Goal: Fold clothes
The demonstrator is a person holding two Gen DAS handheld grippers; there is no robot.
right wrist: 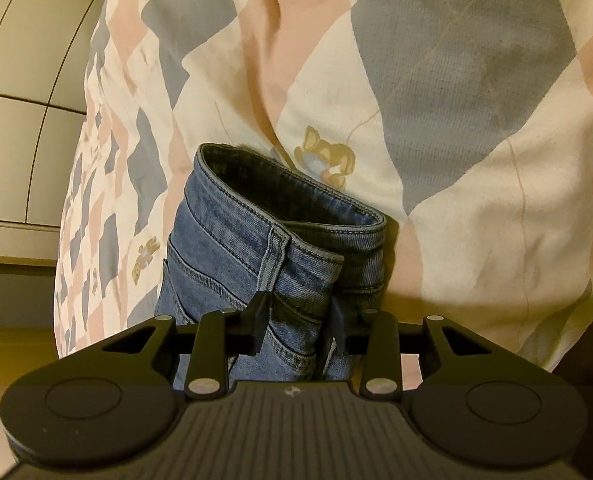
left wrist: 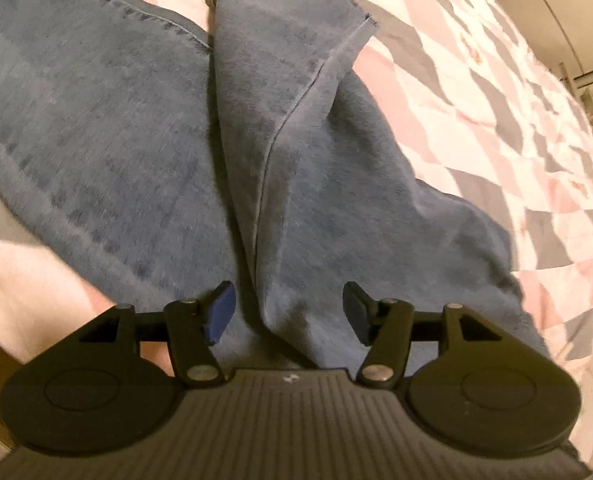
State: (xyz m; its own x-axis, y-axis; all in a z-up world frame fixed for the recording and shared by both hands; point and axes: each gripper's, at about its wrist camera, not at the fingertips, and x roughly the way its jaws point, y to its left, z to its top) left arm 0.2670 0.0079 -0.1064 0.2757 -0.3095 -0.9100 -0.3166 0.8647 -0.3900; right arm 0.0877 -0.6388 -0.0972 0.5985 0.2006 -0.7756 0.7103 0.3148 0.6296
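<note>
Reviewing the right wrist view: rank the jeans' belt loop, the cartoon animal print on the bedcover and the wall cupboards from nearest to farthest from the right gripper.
From the right gripper:
1. Belt loop, just above the fingers on the jeans' waistband.
2. Cartoon animal print, on the bedcover beyond the waistband.
3. Wall cupboards, far left, past the bed's edge.

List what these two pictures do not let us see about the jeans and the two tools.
- Left wrist view: the jeans are blurred and run under the left tool, so the cloth below it is hidden.
- Right wrist view: the right tool covers the folded waistband below its pads; the legs are out of frame.
- The print inside the waistband is too small to read.
- The bed cover is cut off by the frame edges.
</note>
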